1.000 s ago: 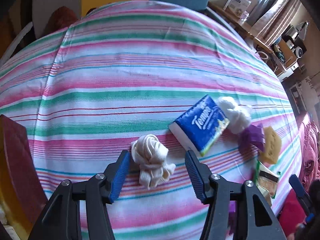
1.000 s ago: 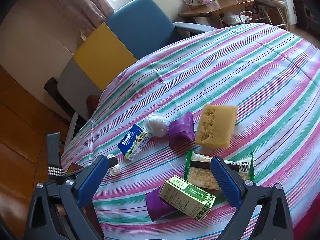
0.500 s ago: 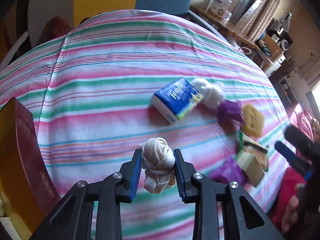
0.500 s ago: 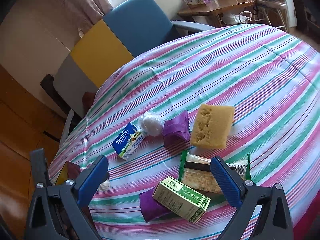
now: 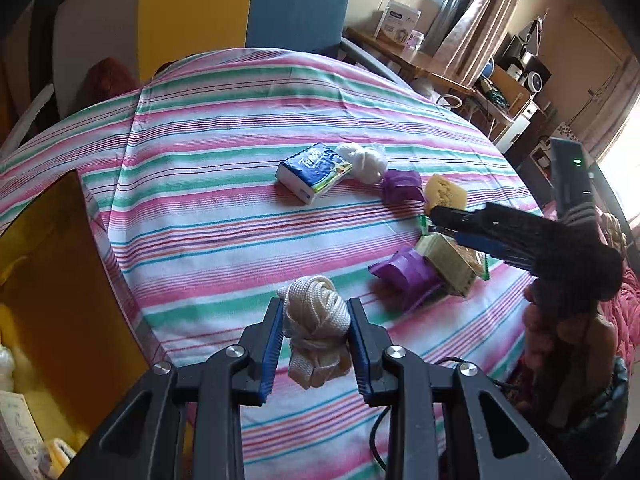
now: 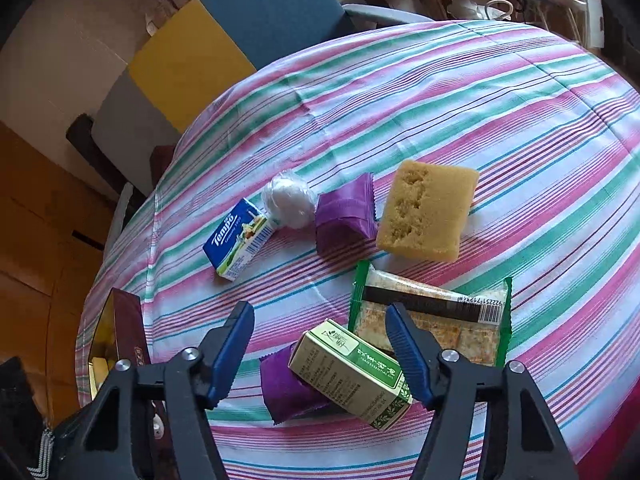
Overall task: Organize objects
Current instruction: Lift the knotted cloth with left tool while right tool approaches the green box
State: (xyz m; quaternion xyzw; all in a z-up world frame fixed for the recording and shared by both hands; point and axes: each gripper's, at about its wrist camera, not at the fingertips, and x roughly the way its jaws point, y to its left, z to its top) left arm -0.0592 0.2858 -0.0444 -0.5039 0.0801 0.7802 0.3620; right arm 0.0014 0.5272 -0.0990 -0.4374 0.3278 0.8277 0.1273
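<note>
Left wrist view: left gripper (image 5: pixel 314 338) clamps the knotted rope (image 5: pixel 314 320), lifted for sorting; right gripper (image 6: pixel 320 344) is closing around the green box (image 6: pixel 352 374), not yet pressing it.

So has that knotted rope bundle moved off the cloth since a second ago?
Yes. The rope bundle, clamped in the left tongs, has been lifted off the striped tablecloth, up and away from the tissue pack.

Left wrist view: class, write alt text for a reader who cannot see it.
The left tool grips a knotted cream rope bundle above a striped tablecloth. Beyond lie a blue tissue pack, a white bundle, purple packets and a sponge; the right tool reaches in from the right.
</note>
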